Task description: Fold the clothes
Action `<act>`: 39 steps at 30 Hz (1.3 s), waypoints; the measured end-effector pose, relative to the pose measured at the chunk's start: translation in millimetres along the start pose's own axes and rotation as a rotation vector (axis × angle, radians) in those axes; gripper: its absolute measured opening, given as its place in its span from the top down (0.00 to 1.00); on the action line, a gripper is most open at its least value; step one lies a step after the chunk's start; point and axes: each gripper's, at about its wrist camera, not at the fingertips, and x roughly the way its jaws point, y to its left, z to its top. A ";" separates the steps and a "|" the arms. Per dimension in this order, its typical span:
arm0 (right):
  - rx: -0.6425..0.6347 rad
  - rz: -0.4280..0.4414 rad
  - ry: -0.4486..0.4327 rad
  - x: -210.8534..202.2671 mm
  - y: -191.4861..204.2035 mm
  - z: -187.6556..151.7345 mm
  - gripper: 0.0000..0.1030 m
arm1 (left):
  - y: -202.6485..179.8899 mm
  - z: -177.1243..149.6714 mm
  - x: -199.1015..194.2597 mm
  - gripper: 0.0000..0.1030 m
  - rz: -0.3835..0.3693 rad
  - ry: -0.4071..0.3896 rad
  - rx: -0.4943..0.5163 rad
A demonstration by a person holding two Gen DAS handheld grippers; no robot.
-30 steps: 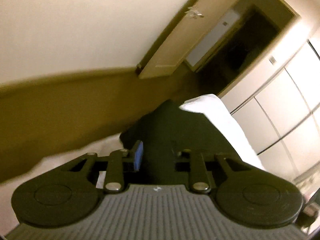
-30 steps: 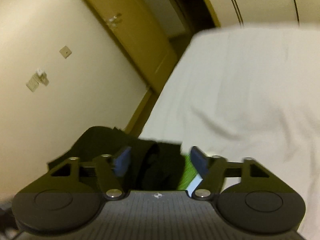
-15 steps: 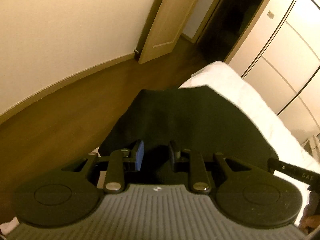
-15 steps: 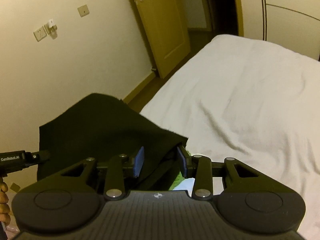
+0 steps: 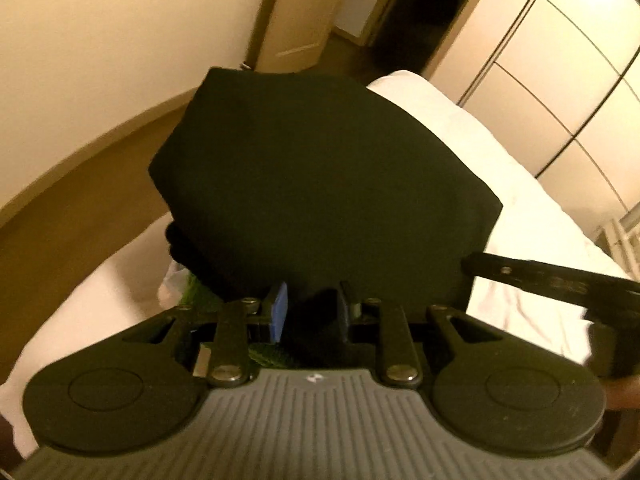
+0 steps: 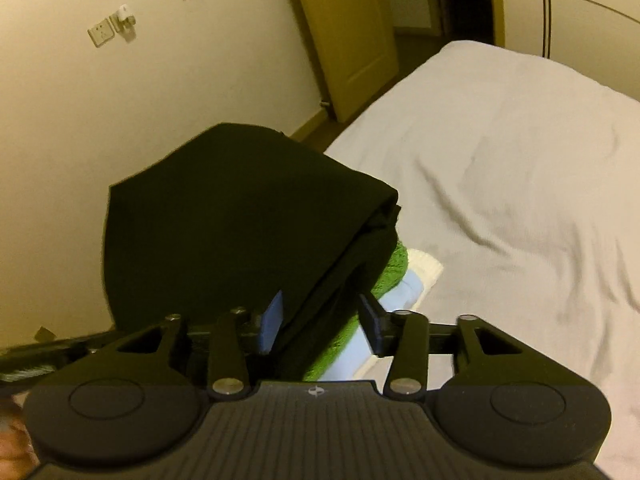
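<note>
A folded black garment [image 5: 320, 168] fills the middle of the left wrist view, and my left gripper [image 5: 312, 304] is shut on its near edge. The right wrist view shows the same black garment [image 6: 224, 220] lying on a stack of folded clothes: a green one [image 6: 390, 272], a light blue one [image 6: 404, 292] and a white knit [image 6: 426, 266]. My right gripper [image 6: 322, 312] is opening. The black cloth's folded edge runs between its jaws, and the right pad [image 6: 370, 316] stands clear of the cloth. The stack rests on a bed with a white sheet [image 6: 500, 160].
The bed [image 5: 520, 184] stretches away to the right. A wooden floor [image 5: 80, 176] and a cream wall lie to the left. An open door [image 6: 352, 40] stands at the far end, with white wardrobe doors [image 5: 560, 80] beyond the bed. Wall sockets [image 6: 102, 32] are at the upper left.
The black garment has come down over the stack as both grippers moved toward the bed. The right jaws narrowed on it half a second ago and stand wider now.
</note>
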 end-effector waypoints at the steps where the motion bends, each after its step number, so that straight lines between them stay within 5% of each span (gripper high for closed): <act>1: -0.008 0.004 -0.011 -9.5 1.1 -1.6 0.44 | -2.6 2.4 -2.7 0.79 0.012 -0.003 -0.006; 6: -0.026 0.035 -0.007 -49.4 2.4 -19.2 0.12 | -14.2 1.2 -45.1 0.68 0.100 -0.018 -0.005; 10: -0.013 0.049 0.047 -69.4 9.8 -39.4 0.12 | -30.2 -8.1 -88.4 0.62 0.172 -0.013 0.013; 12: -0.020 0.063 0.054 -80.6 11.7 -49.3 0.12 | -36.3 -16.8 -113.8 0.51 0.189 -0.025 0.014; 17: -0.108 0.060 -0.011 -121.9 18.0 -58.5 0.02 | -62.3 -42.2 -155.2 0.38 0.252 -0.066 0.002; 23: -0.146 0.112 -0.089 -178.1 5.4 -69.4 0.02 | -98.6 -80.0 -199.5 0.33 0.302 -0.092 -0.022; 39: -0.275 0.243 -0.051 -272.2 -38.0 -113.0 0.01 | -203.3 -174.0 -271.4 0.13 0.398 -0.157 -0.096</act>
